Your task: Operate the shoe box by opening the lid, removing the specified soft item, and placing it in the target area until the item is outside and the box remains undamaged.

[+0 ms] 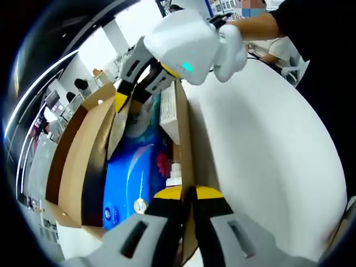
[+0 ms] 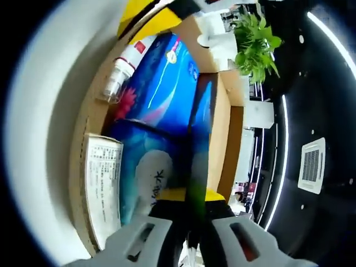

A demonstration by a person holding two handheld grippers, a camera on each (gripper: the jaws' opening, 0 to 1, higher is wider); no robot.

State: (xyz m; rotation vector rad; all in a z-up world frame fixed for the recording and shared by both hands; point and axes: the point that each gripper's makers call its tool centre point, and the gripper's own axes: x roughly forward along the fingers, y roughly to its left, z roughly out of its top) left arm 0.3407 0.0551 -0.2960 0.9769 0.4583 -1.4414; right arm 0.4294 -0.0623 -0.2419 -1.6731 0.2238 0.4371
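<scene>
**Both claws pinching the shoe box, tissue pack still inside**

So the cardboard shoe box sits on a white tabletop, lid swung open and standing up along the box's far side from the left claw. Left claw is clamped narrow on the box's near wall, yellow tips pressed right against the cardboard edge. In the left gripper view, the right claw reaches in from the opposite end of the box, held by a white-gloved hand.

In the right gripper view, the right claw is squeezed tight on the dark inner flap by the lid side of the box.

The soft item, a blue tissue pack, lies inside the box, filling most of the floor. A small clear bottle with a red label rests beside it against the box wall, and a white printed carton sits at the end of the box nearest the right claw. A green plant stands beyond the box.
</scene>
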